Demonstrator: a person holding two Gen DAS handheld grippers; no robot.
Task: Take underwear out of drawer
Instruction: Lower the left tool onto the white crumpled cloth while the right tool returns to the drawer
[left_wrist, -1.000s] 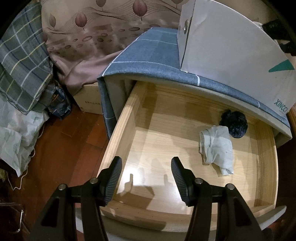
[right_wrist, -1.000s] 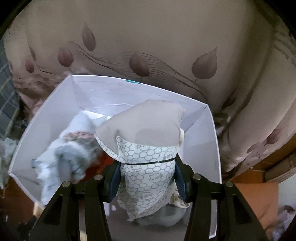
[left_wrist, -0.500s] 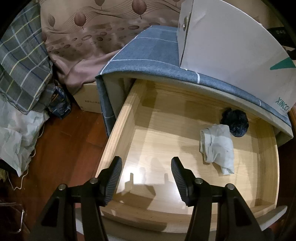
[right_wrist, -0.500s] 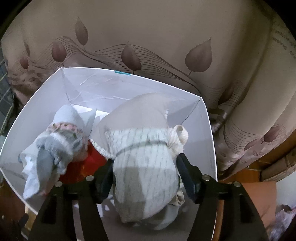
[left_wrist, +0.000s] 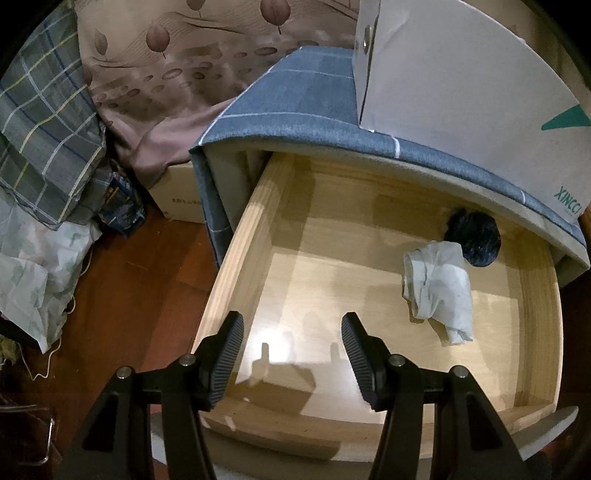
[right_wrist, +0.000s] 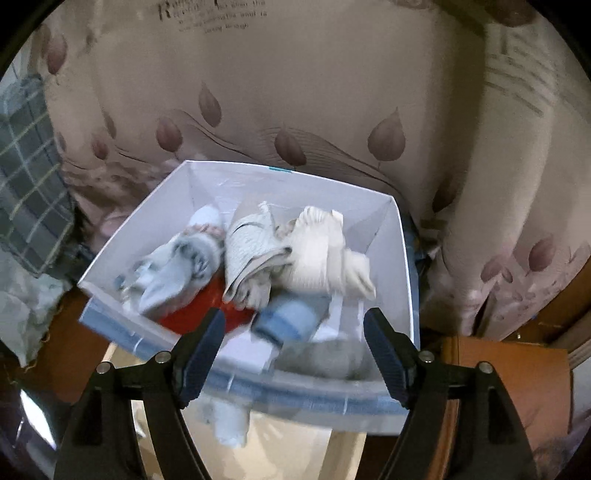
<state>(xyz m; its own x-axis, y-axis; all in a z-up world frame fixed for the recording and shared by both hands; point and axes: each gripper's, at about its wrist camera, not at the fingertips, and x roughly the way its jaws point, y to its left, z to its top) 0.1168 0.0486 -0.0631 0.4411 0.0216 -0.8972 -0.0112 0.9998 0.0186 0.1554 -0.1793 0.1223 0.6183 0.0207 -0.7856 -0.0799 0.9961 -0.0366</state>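
- Wooden drawer (left_wrist: 236, 258) open; white underwear (left_wrist: 439, 284) crumpled at its right, touching a black bundle (left_wrist: 474, 240) behind.
- White box (right_wrist: 400, 258), marked "XINCC…", sits on the blue-grey cloth top (left_wrist: 295, 103) above; garments (right_wrist: 317, 251) heaped inside.
- Left gripper (left_wrist: 292, 352) parted, empty, over bare drawer floor.
- Right gripper (right_wrist: 294, 349) opening, empty, before box.

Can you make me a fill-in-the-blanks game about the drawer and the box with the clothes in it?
1. The wooden drawer is pulled ____.
2. Beside the white bundle in the drawer lies a ____ bundle.
3. The pale patterned garment lies inside the white ____.
4. Nothing is between the fingers of the left gripper; its jaws stand ____.

Missing words: open; black; box; open
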